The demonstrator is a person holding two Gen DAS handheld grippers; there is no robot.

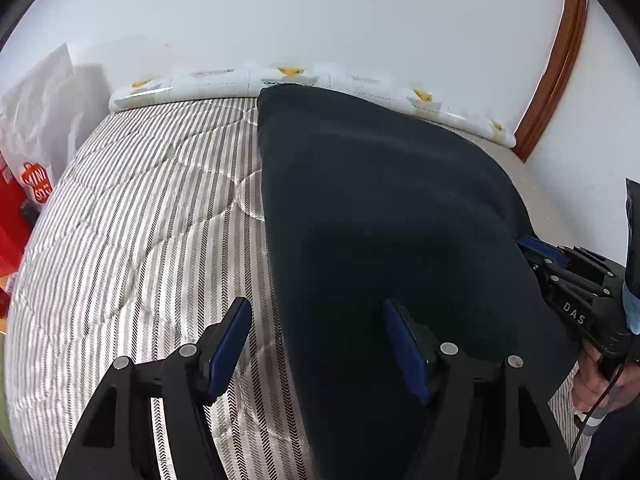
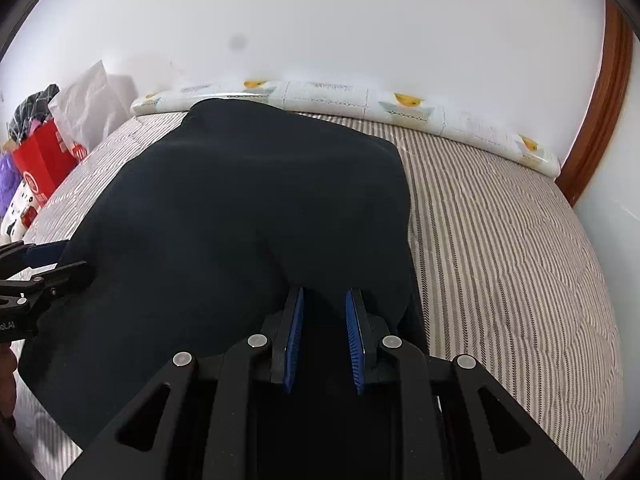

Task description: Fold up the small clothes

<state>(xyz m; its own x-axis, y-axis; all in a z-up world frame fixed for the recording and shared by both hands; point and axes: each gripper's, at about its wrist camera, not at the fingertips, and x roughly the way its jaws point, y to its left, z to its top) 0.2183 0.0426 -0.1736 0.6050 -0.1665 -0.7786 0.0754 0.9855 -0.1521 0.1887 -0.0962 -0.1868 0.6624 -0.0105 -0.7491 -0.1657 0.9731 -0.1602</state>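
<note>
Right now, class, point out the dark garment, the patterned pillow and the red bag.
dark garment (image 2: 240,208): right wrist view, middle of the cloth.
patterned pillow (image 2: 408,110): right wrist view, its front face.
red bag (image 2: 42,164): right wrist view, its side panel.

Each camera sits on a gripper, close above the striped bed (image 1: 140,208), looking down and ahead to the white wall at twelve o'clock. Both see the dark cloth (image 2: 240,216) and long pillow (image 1: 360,84).
</note>
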